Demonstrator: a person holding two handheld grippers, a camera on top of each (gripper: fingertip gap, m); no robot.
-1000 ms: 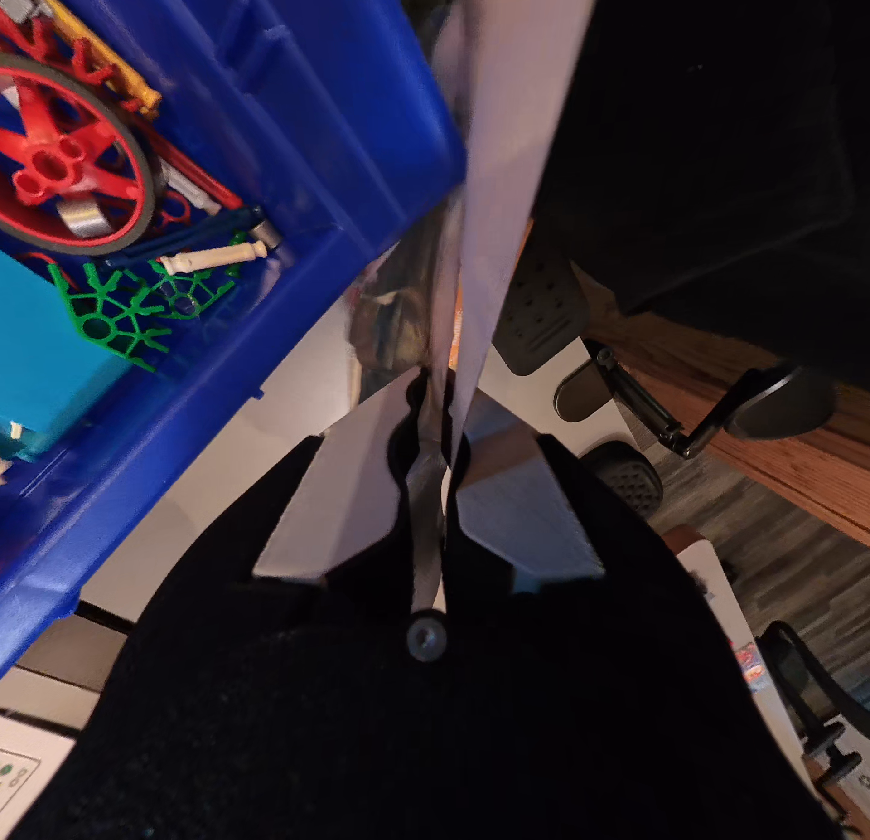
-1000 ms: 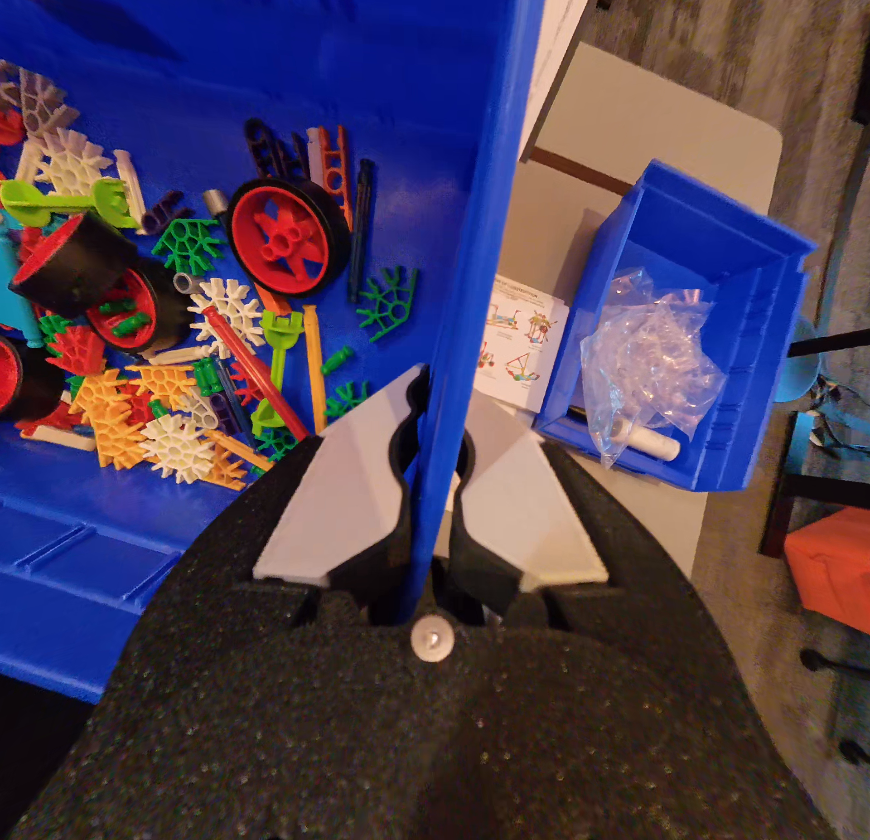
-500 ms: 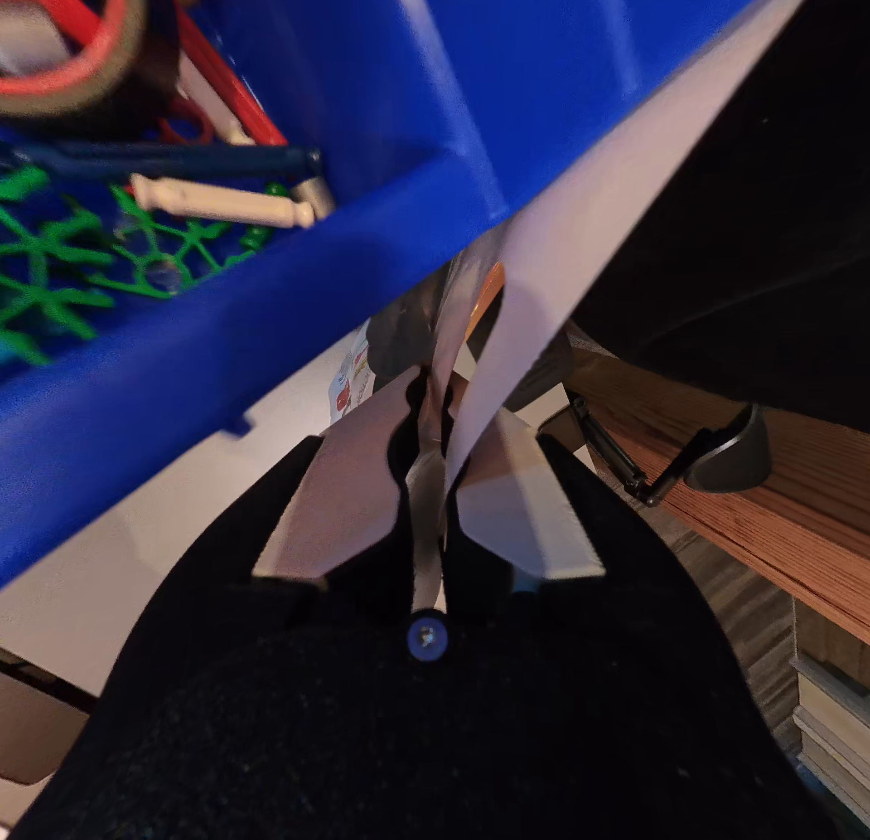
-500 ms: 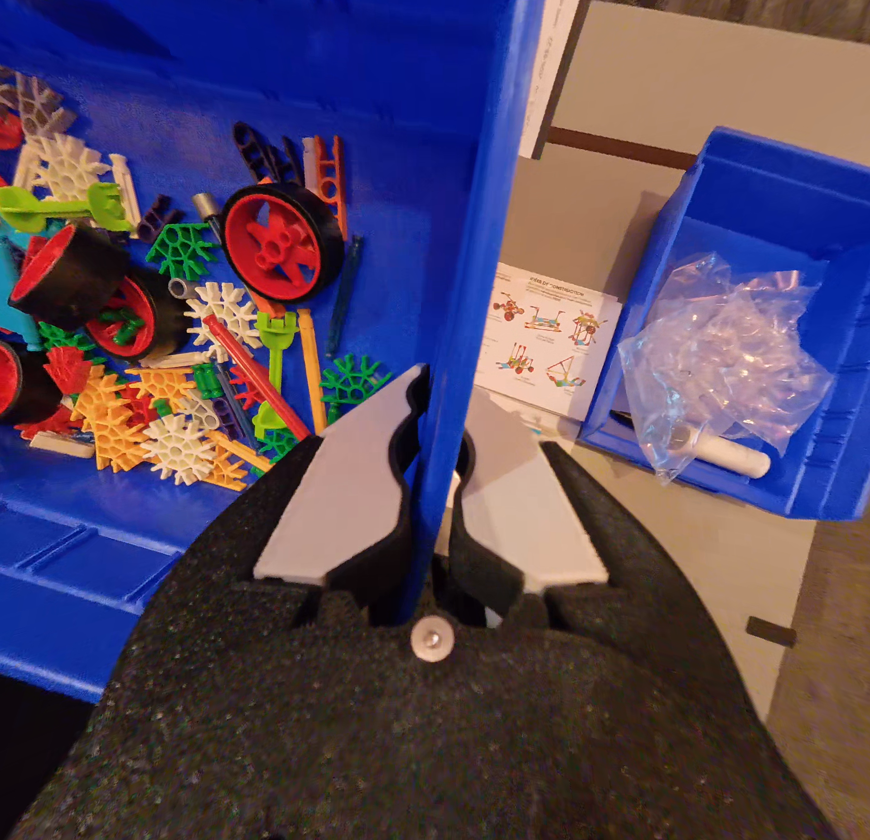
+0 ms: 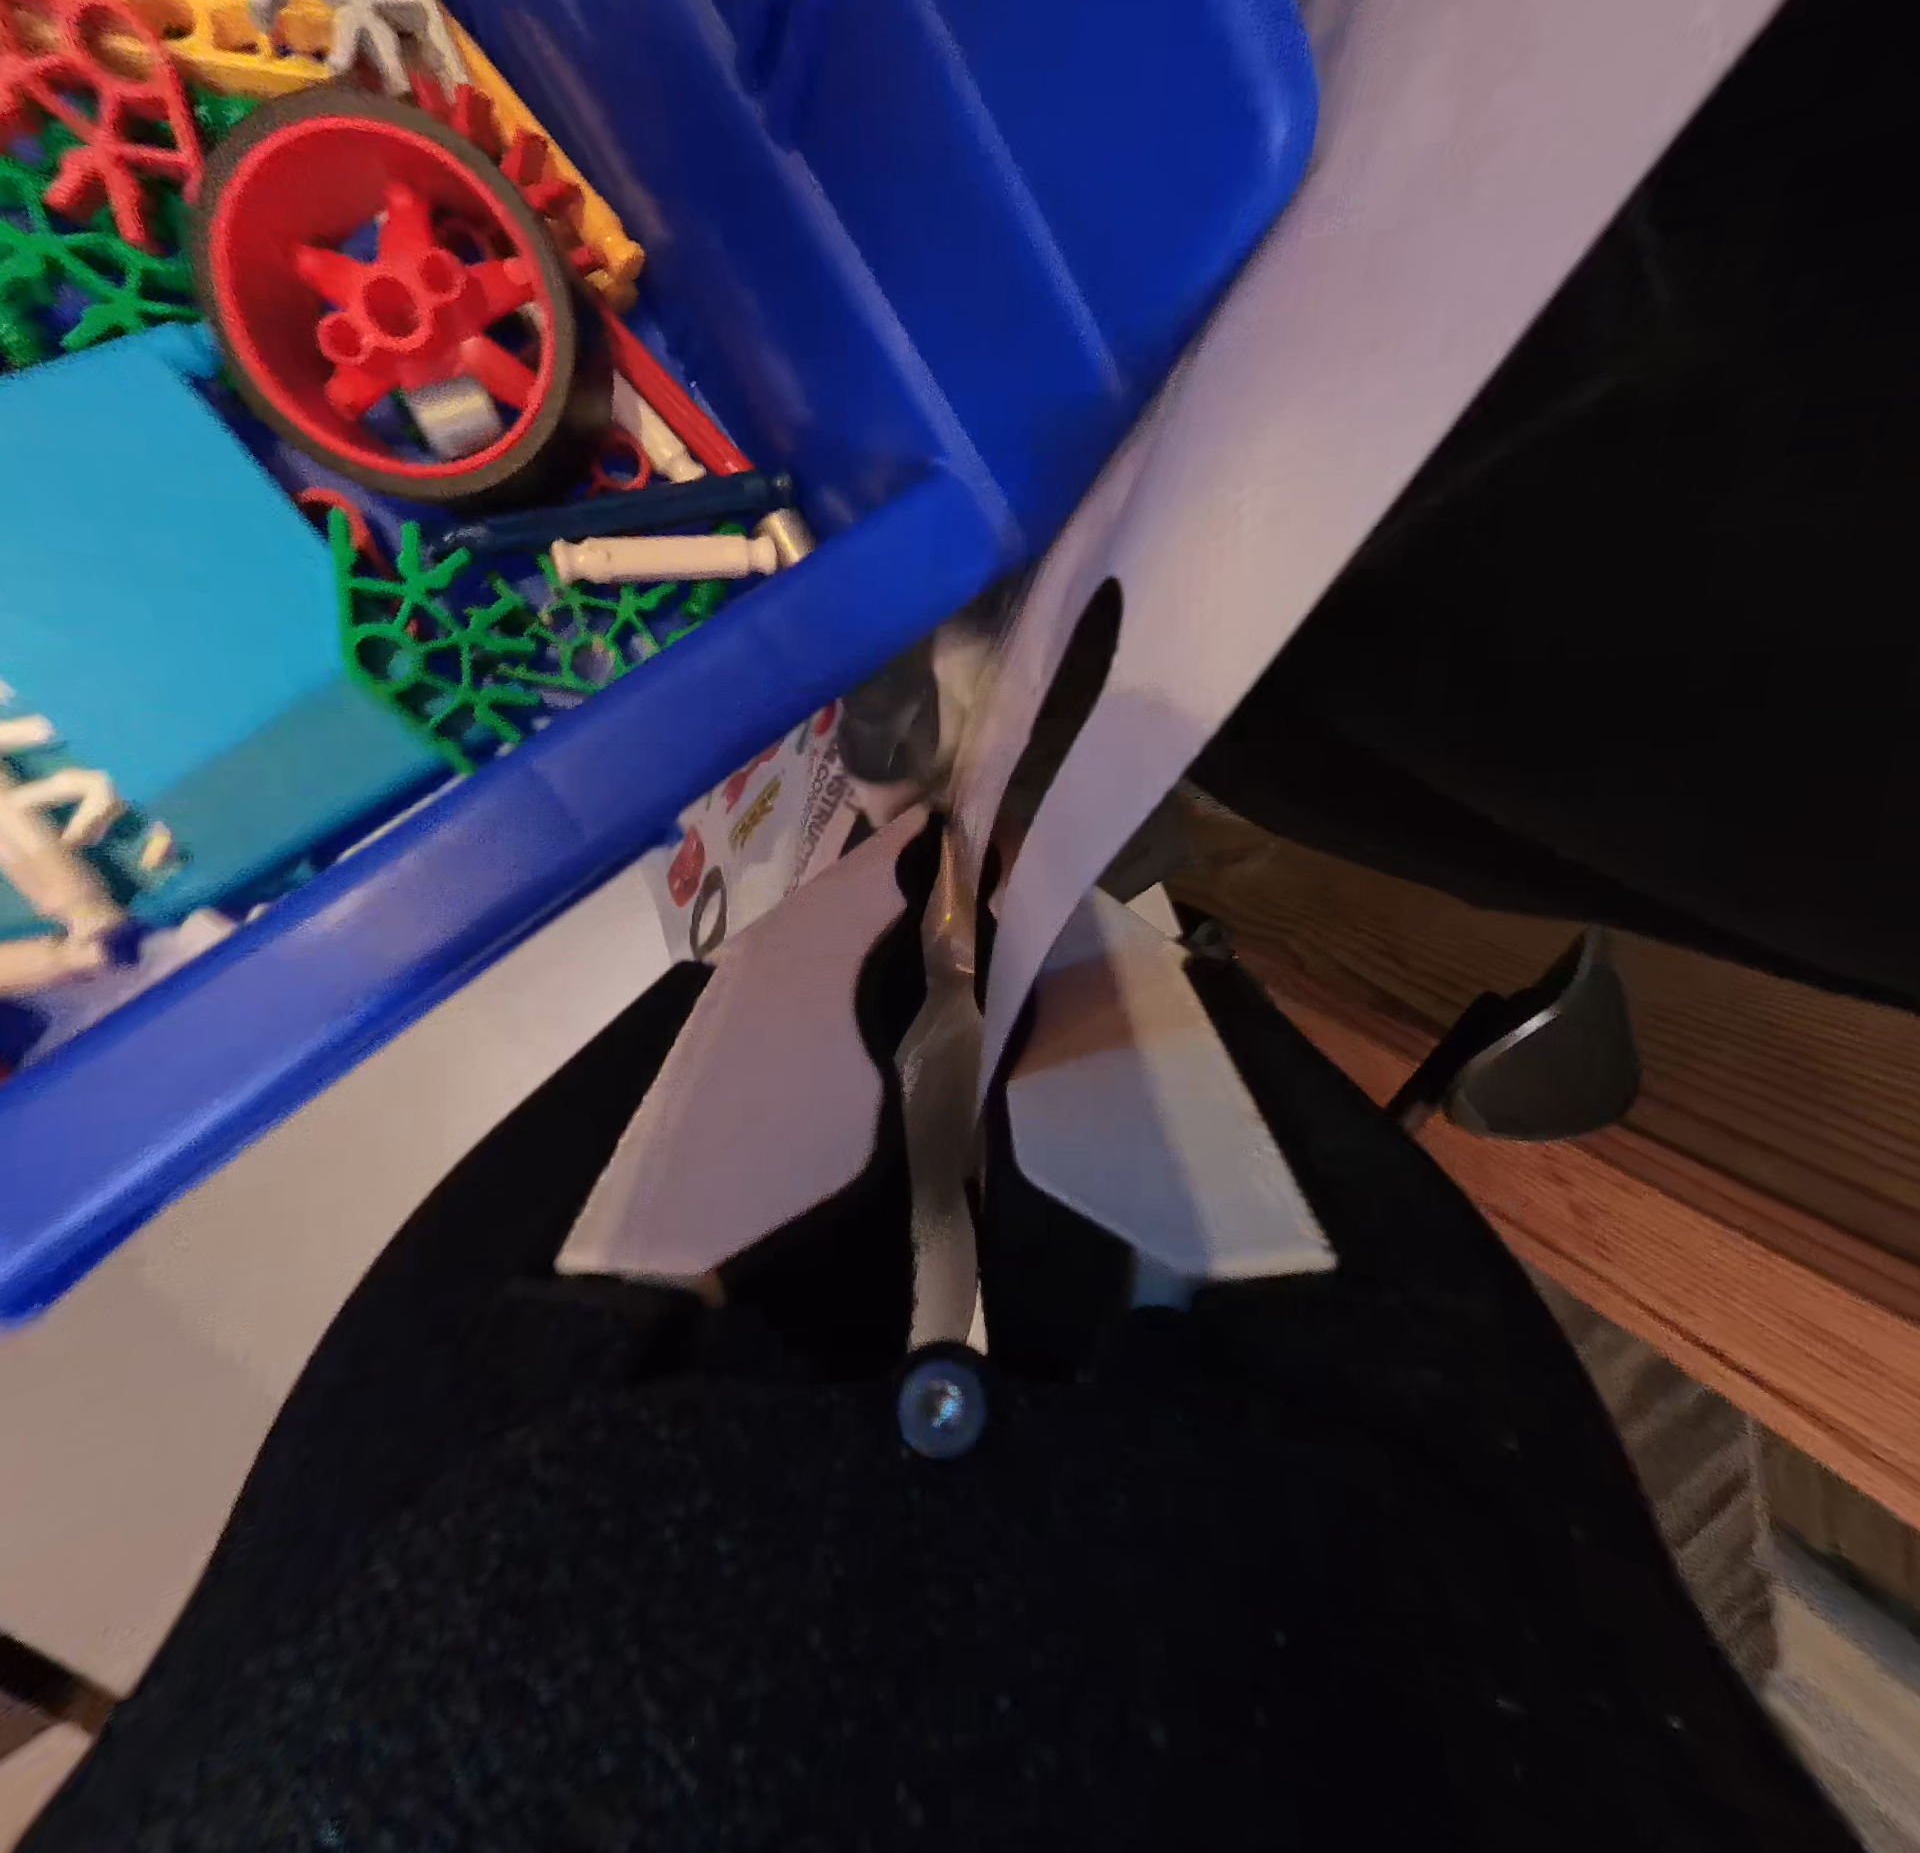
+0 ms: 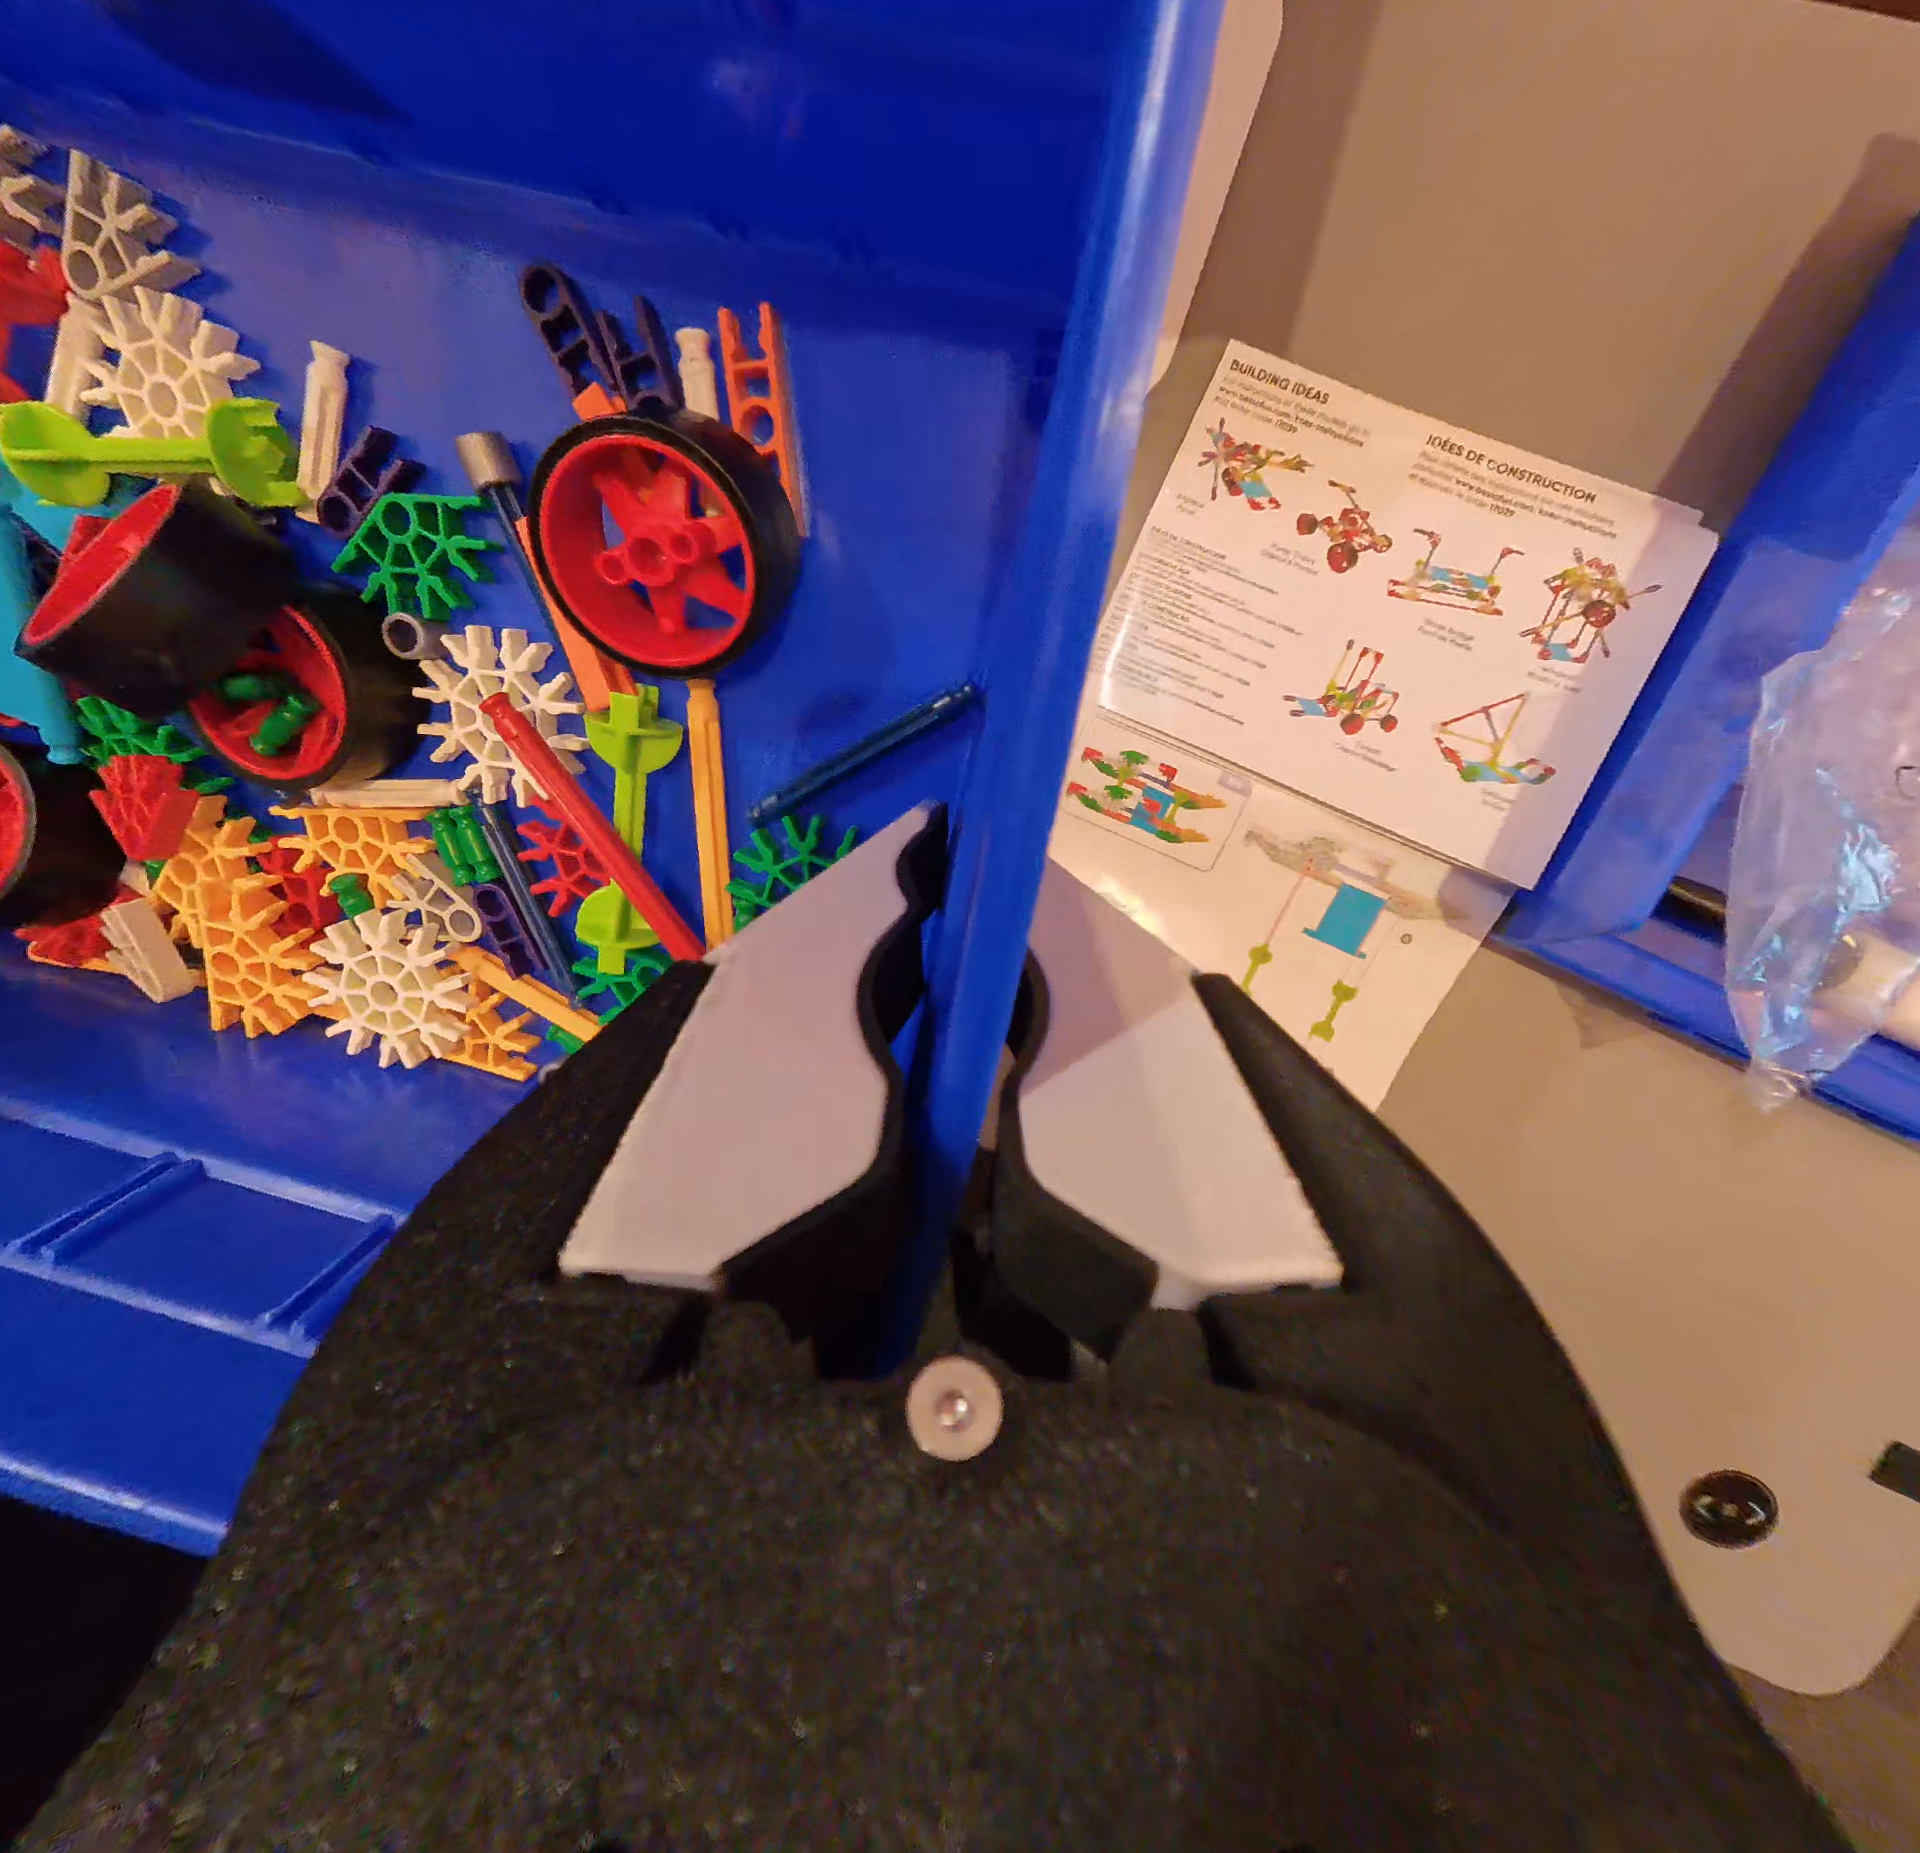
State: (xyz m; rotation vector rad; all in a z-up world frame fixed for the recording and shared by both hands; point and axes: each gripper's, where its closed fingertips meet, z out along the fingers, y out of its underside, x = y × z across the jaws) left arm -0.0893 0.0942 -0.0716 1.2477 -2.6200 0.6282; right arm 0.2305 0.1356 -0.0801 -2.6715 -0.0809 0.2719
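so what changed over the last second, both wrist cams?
Right view: the instruction leaflet slid toward centre and looms larger; the smaller blue bin slid to the right edge. Unchanged: right claw clamped on the big blue bin's wall, left claw on a paper sheet.

Black foam-clad tongs (image 6: 961, 972), grey fingers (image 6: 748, 1097), silver screw (image 6: 953, 1408)

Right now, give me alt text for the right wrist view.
The right tongs are shut on the side wall of a big blue bin full of colourful construction toy pieces, including red wheels. Beside it, a picture leaflet lies on the table.
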